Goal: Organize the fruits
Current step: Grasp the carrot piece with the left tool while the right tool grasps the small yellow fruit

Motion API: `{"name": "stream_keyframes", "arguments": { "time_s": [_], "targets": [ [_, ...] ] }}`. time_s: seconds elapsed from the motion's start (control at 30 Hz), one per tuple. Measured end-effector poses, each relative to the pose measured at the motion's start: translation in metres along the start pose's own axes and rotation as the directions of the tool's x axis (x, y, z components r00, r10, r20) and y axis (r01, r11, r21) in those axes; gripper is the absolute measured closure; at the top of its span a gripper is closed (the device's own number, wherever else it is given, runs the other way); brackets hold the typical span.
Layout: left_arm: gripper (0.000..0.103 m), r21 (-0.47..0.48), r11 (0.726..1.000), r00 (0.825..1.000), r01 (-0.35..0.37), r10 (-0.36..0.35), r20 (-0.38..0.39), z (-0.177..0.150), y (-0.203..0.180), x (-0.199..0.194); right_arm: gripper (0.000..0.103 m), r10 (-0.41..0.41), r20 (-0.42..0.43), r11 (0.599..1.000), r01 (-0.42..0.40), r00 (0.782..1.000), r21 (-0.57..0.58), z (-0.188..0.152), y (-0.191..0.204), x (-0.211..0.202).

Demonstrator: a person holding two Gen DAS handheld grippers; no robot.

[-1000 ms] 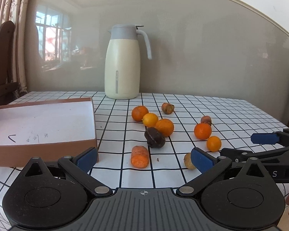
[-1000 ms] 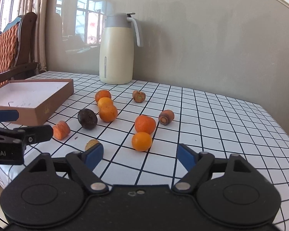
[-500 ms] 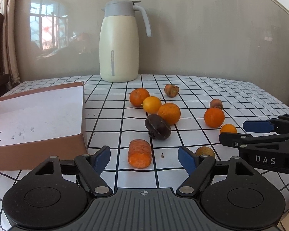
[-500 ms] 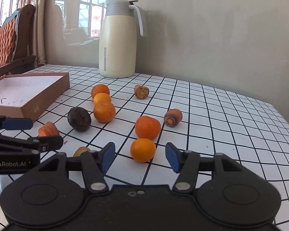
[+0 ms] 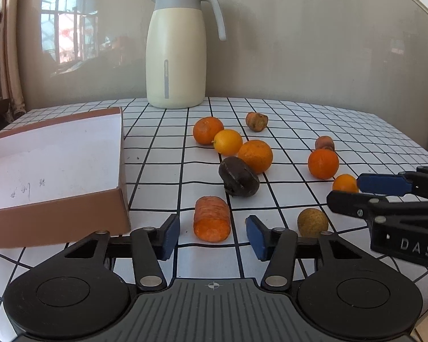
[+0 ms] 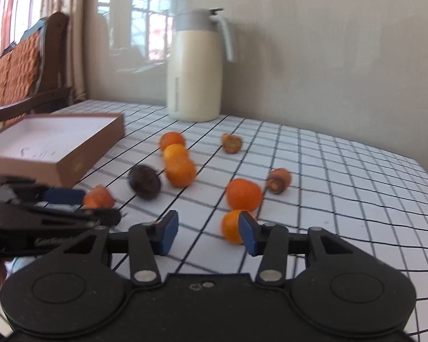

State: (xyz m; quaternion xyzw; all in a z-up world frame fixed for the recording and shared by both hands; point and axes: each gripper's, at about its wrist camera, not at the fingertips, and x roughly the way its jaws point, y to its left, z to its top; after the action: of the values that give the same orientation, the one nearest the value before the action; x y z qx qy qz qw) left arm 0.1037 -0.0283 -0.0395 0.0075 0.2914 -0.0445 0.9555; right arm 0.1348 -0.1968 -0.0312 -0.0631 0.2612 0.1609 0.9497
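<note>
On the checked tabletop (image 5: pixel 162 154), the left tongs (image 5: pixel 212 238) are closing, still unclenched, around a carrot chunk (image 5: pixel 212 218), while the right tongs (image 6: pixel 207 232) are closing, unclenched, beside a small orange (image 6: pixel 231 230).

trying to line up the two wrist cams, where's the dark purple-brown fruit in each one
Left wrist: dark fruit sits mid-frame, right of centre, touching the large orange behind it, beyond the carrot chunk.
Right wrist: dark fruit lies left of centre, blurred, between the carrot chunk and the orange.
Shared landmark: the cream jug at the wall.
</note>
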Motion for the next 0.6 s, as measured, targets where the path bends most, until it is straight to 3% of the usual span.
{"name": "stream_keyframes", "arguments": {
  "time_s": [0.07, 0.2, 0.37, 0.43, 0.6],
  "targets": [
    [0.068, 0.005, 1.0, 1.0, -0.009, 0.009, -0.001, 0.0, 0.001, -0.001, 0.07, 0.028, 0.004, 0.999, -0.028, 1.0, -0.02, 0.0, 0.007, -0.001],
    [0.069, -0.001, 1.0, 1.0, 0.009, -0.009, -0.001, -0.001, 0.008, -0.003, 0.07, 0.073, 0.028, 0.997, -0.072, 0.997, -0.026, 0.001, 0.013, -0.006],
    [0.07, -0.014, 1.0, 1.0, 0.022, -0.022, -0.002, 0.001, 0.01, -0.002, 0.072, 0.091, -0.026, 0.995, -0.092, 0.995, -0.038, -0.001, 0.021, 0.006],
    [0.07, -0.012, 1.0, 1.0, 0.025, -0.025, -0.001, 0.001, 0.01, -0.001, 0.086, 0.096, -0.042, 0.995, -0.097, 0.995, -0.037, 0.0, 0.023, 0.012],
    [0.075, -0.011, 0.999, 0.999, 0.036, -0.036, 0.001, 0.001, 0.01, -0.002, 0.087, 0.098, -0.035, 0.995, -0.099, 0.995, -0.025, 0.0, 0.024, 0.011]
  ]
}}
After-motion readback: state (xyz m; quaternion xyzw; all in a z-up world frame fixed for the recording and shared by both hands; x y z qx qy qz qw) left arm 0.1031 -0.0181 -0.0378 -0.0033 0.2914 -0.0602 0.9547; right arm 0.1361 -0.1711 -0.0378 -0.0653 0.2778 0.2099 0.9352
